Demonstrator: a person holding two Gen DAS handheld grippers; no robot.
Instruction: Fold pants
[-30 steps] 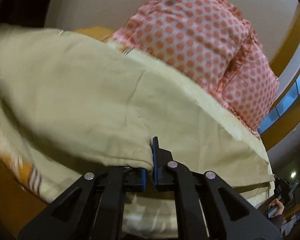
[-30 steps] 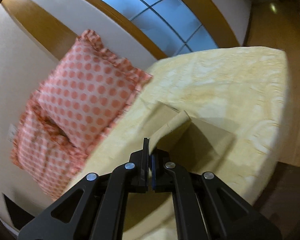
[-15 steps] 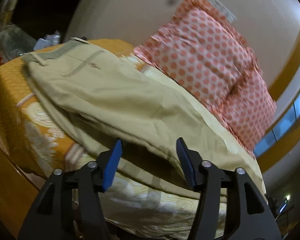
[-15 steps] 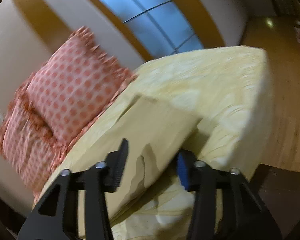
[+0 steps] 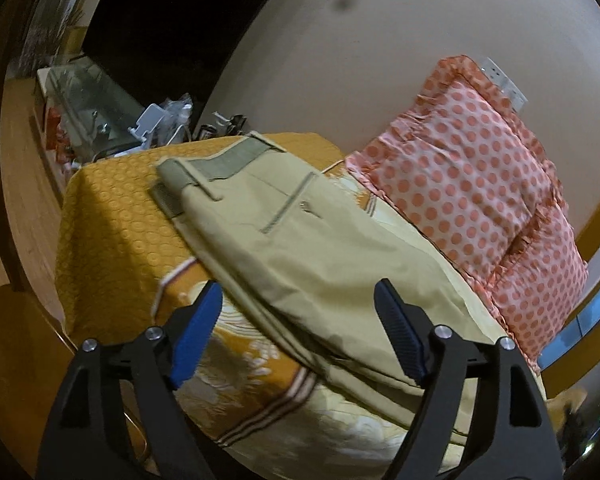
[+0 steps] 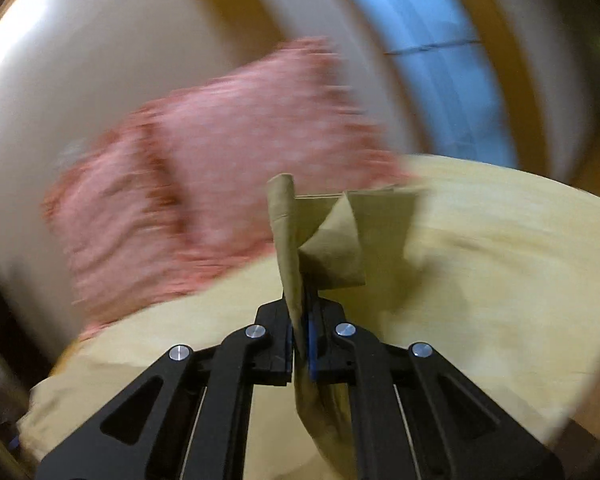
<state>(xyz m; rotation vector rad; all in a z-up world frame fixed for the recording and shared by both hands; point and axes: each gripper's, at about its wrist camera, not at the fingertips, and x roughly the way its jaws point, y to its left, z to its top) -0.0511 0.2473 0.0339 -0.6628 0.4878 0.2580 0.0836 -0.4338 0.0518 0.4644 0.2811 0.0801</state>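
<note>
Right fingers around pants hem.

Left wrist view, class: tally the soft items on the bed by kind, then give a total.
Pants: 1
Pillows: 2
Bedspread: 1
Total: 4

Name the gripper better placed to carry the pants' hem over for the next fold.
Right. The right gripper is shut on the pants, lifting the cloth; the left gripper is open, holding nothing.
</note>
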